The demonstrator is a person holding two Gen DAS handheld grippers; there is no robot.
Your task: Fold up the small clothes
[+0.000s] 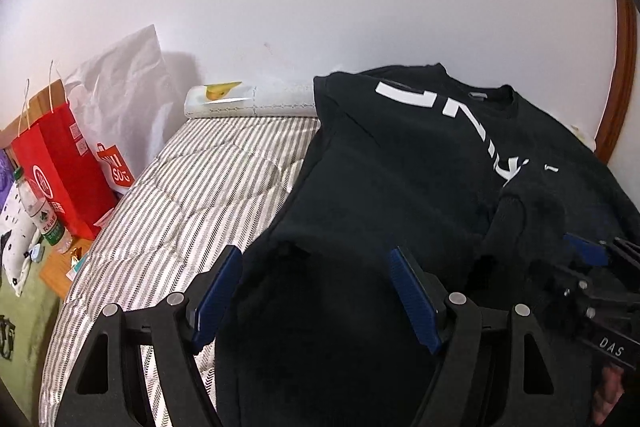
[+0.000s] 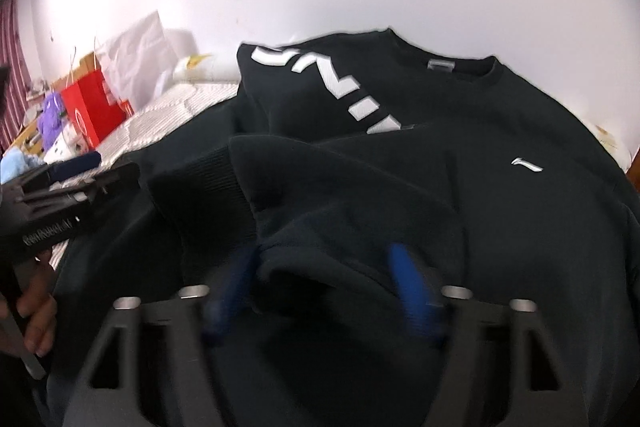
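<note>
A black sweatshirt (image 1: 400, 167) with white lettering lies spread on the striped bed, collar toward the wall. In the right wrist view the same sweatshirt (image 2: 500, 115) has a sleeve folded across its chest. My left gripper (image 1: 316, 275) stands open over the lower left part of the garment, with black cloth lying between its blue pads. My right gripper (image 2: 320, 287) is blurred, its jaws wide apart around a raised fold of the cloth; I see no firm pinch. Each gripper shows in the other's view: the right gripper (image 1: 588, 255) at the far right, the left gripper (image 2: 76, 171) at the far left.
The striped quilt (image 1: 200, 187) shows bare left of the sweatshirt. A red paper bag (image 1: 60, 167), a white bag (image 1: 120, 87) and a water bottle (image 1: 40, 215) stand beside the bed on the left. A white wall runs behind. A person's hand (image 2: 36, 307) grips the left tool.
</note>
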